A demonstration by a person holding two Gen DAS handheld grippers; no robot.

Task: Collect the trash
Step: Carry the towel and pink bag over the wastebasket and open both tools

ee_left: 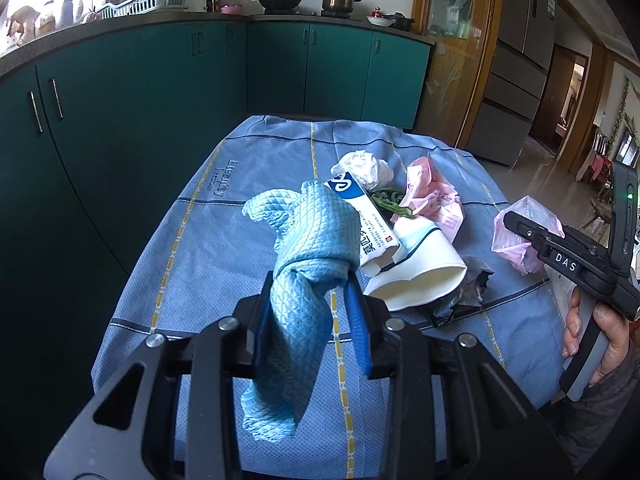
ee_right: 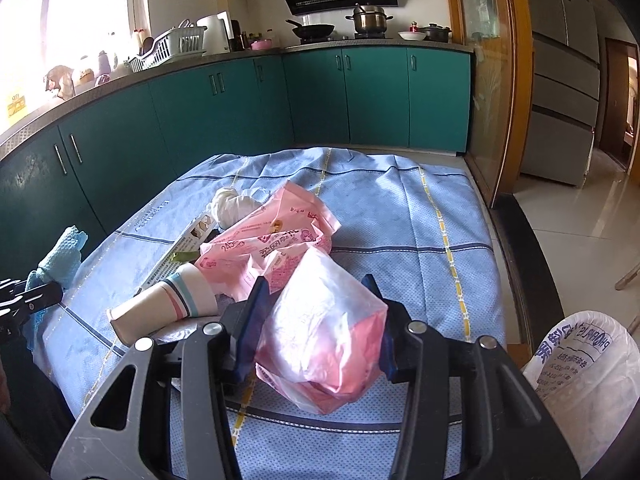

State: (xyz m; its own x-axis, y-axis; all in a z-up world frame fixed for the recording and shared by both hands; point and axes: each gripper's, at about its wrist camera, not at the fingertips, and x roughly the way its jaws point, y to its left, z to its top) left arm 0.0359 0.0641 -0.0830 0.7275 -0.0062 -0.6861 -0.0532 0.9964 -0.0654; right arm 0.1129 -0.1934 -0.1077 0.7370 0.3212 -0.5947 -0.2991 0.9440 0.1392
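My left gripper (ee_left: pixel 310 280) is shut on a light blue quilted cloth (ee_left: pixel 304 240), which drapes over and below its blue pads. My right gripper (ee_right: pixel 316 284) is shut on a crumpled pink and white plastic bag (ee_right: pixel 324 332), held just above the table. A heap of trash lies mid-table: a tipped paper cup (ee_right: pixel 168 308), a white toothpaste box (ee_left: pixel 368 220), a crumpled white tissue (ee_left: pixel 364 168), a pink printed bag (ee_right: pixel 272 236) and a green vegetable scrap (ee_left: pixel 392 200). In the left wrist view a hand (ee_left: pixel 600 328) holds the right gripper (ee_left: pixel 510 218) at the right edge.
A blue checked tablecloth (ee_left: pixel 200 240) covers the table. A white printed sack (ee_right: pixel 580 360) stands off the table's right near corner. Teal cabinets (ee_right: pixel 240 112) wrap the left and far sides, their counter carrying a dish rack, pan and pot. A wooden door frame (ee_right: pixel 508 120) and tiled floor lie to the right.
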